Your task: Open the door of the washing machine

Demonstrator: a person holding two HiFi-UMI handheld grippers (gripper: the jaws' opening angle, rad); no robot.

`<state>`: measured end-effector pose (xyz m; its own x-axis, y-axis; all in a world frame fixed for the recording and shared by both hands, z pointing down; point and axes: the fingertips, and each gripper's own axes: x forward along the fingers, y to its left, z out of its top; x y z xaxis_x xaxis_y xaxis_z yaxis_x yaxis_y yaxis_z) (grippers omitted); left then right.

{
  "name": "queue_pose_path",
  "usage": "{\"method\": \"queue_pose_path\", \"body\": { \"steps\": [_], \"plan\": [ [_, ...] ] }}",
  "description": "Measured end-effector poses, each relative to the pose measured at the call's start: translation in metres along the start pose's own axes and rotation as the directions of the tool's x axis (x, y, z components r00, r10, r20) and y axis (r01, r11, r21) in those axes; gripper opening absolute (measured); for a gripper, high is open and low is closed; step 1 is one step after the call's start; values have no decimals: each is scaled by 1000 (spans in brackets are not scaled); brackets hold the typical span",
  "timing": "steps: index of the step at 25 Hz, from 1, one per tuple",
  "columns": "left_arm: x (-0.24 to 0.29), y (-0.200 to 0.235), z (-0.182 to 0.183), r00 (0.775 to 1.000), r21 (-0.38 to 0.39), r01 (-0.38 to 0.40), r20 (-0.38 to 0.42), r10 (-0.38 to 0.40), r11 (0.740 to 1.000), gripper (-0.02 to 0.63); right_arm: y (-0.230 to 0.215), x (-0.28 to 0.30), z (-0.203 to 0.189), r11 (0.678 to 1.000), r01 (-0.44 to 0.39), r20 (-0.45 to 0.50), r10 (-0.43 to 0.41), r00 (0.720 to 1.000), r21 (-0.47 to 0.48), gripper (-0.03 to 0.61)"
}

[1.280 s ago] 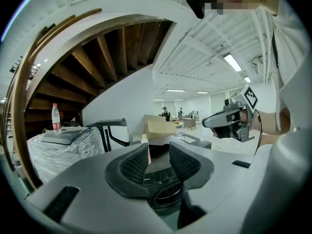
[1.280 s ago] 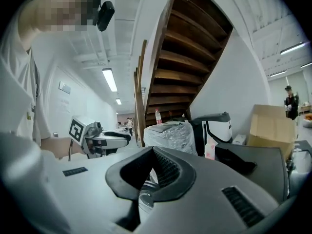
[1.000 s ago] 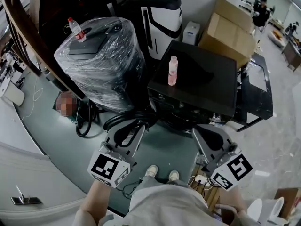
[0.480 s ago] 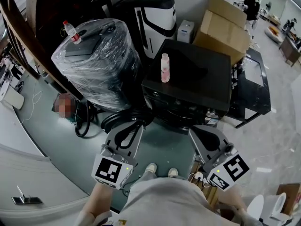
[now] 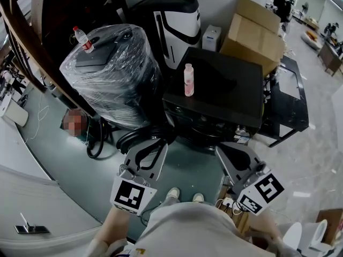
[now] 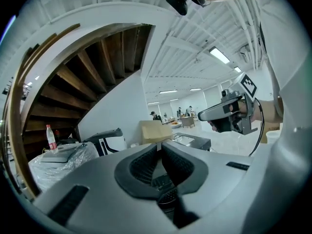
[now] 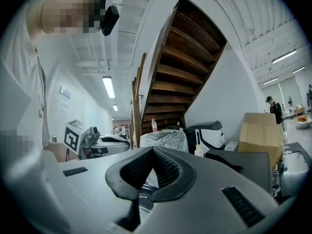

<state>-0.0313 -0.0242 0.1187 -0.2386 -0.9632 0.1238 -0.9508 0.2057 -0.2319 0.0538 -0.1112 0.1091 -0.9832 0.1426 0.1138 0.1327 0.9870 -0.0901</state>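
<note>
A black box-shaped machine (image 5: 220,92) stands on the floor ahead of me, with a pink bottle (image 5: 188,80) on its top. Left of it is a round machine wrapped in clear plastic (image 5: 112,68). Which of the two is the washing machine I cannot tell, and no door shows. My left gripper (image 5: 158,145) hovers low before the gap between them, its jaws shut with nothing between them (image 6: 160,145). My right gripper (image 5: 224,148) hangs before the black machine's front, jaws together and empty (image 7: 153,150). Neither gripper touches a machine.
A water bottle (image 5: 81,39) stands on the wrapped machine. Behind are a black-and-white appliance (image 5: 174,20) and cardboard boxes (image 5: 257,25). Black hoses (image 5: 102,138) coil on the floor at the left. A wooden staircase (image 5: 32,42) rises at the left, and a low black stand (image 5: 286,106) sits at the right.
My left gripper has drifted a little to the right and rolled slightly. The right gripper stays almost where it was.
</note>
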Motion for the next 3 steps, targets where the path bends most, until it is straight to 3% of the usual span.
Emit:
{"method": "queue_pose_path", "body": {
  "steps": [3],
  "plan": [
    [0, -1, 0, 1000, 17, -2, -1, 2, 1000, 44, -2, 4, -5, 1000, 9, -17, -9, 1000, -3, 23]
  ]
}}
